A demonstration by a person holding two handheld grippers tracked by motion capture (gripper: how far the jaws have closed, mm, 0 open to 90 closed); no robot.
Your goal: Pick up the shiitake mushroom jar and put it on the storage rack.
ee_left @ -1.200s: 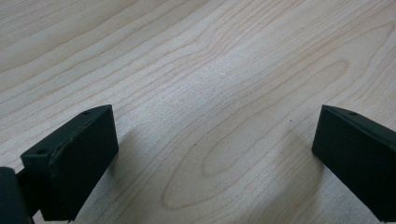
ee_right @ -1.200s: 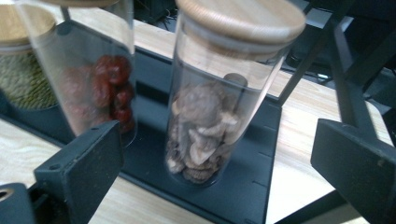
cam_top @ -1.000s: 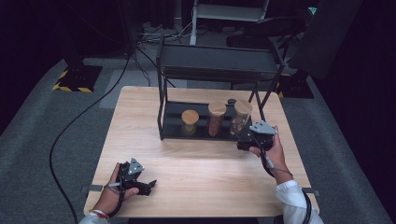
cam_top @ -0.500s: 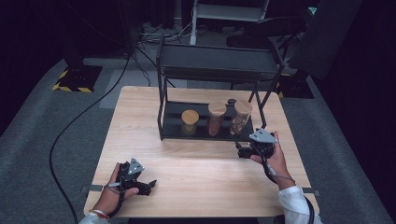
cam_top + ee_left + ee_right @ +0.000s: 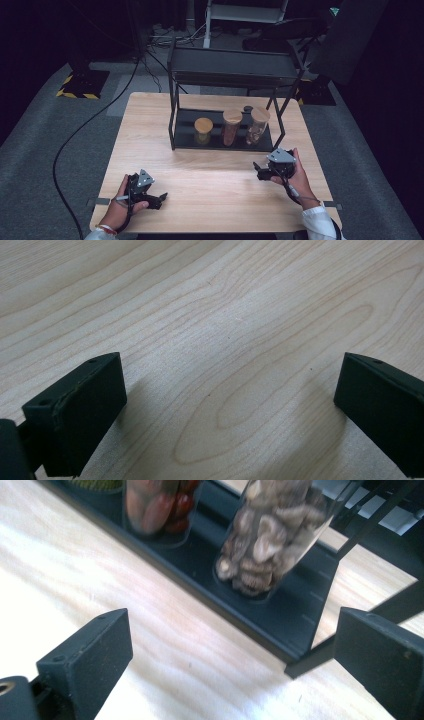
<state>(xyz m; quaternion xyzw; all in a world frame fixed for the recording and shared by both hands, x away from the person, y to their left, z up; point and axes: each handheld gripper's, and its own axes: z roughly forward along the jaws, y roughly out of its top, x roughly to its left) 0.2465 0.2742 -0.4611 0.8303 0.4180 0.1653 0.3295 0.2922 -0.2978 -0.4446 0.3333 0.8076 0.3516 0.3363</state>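
Observation:
Three glass jars with wooden lids stand on the bottom shelf of a black rack [image 5: 187, 145]: a short one [image 5: 203, 130], a middle one with red-brown pieces [image 5: 231, 127] [image 5: 160, 505] and a right one with pale brown pieces [image 5: 258, 125] [image 5: 272, 535]. My right gripper [image 5: 257, 170] [image 5: 230, 665] rests on the table in front of the rack's right end, open and holding nothing. My left gripper [image 5: 161, 199] [image 5: 230, 410] lies near the table's front left edge, open over bare wood.
The wooden table [image 5: 215, 185] has free room between the two grippers. The rack's upper shelf [image 5: 232, 67] overhangs the jars. A small dark object [image 5: 248, 108] sits behind the jars. A black cable [image 5: 82, 130] runs across the grey floor on the left.
My right gripper has drawn back from the rack's right end toward the table's front and lies lower on the table. The left gripper has stayed put.

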